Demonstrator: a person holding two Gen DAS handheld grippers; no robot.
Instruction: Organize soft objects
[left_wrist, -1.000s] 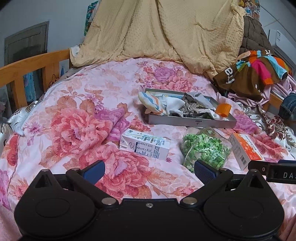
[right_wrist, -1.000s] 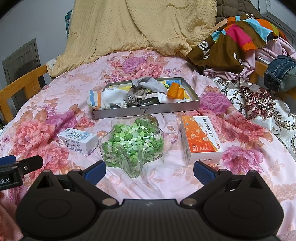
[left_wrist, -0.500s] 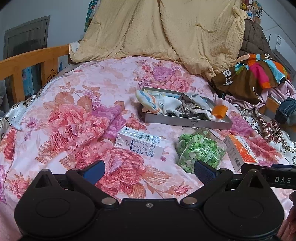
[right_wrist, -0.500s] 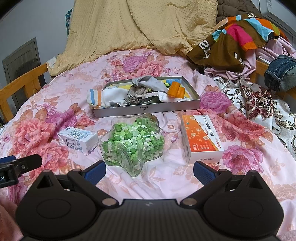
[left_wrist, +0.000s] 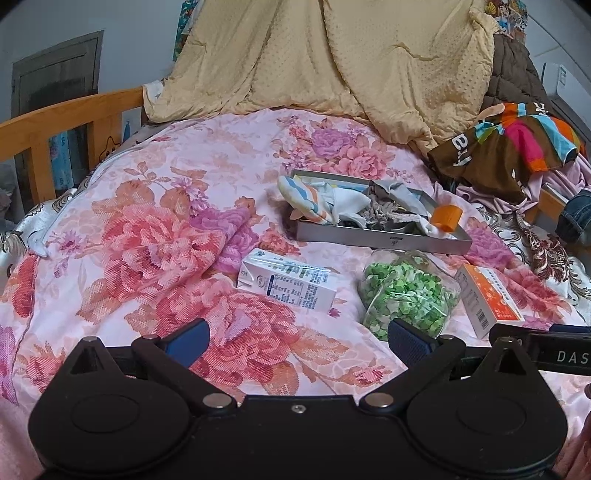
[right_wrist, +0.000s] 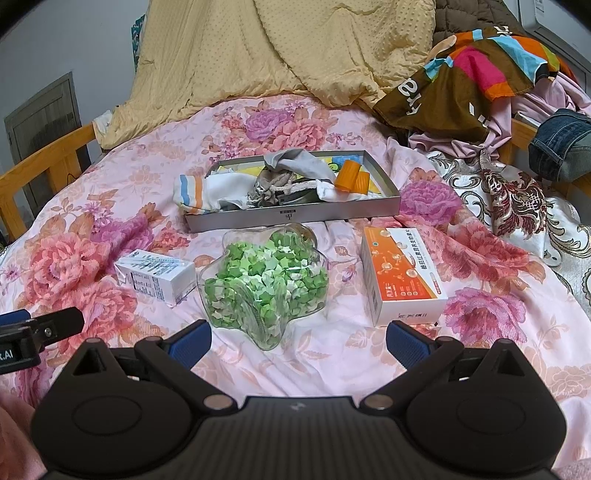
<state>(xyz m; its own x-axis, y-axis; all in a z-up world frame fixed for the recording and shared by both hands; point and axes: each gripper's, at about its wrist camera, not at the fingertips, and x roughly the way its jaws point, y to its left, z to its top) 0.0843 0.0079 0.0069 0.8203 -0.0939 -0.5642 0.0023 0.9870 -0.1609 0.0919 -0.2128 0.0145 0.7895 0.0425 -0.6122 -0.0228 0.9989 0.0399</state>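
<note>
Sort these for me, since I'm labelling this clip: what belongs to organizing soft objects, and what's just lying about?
Job:
striped sock
grey cloth
metal tray
left claw and right claw, both open

Lying about:
milk carton
star-shaped jar of green paper stars
orange medicine box

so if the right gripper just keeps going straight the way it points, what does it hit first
Most likely the star-shaped glass jar of green paper stars, lying just ahead of the open right gripper, slightly left of centre. Beyond it sits the metal tray of socks. Depth is uncertain.
</note>
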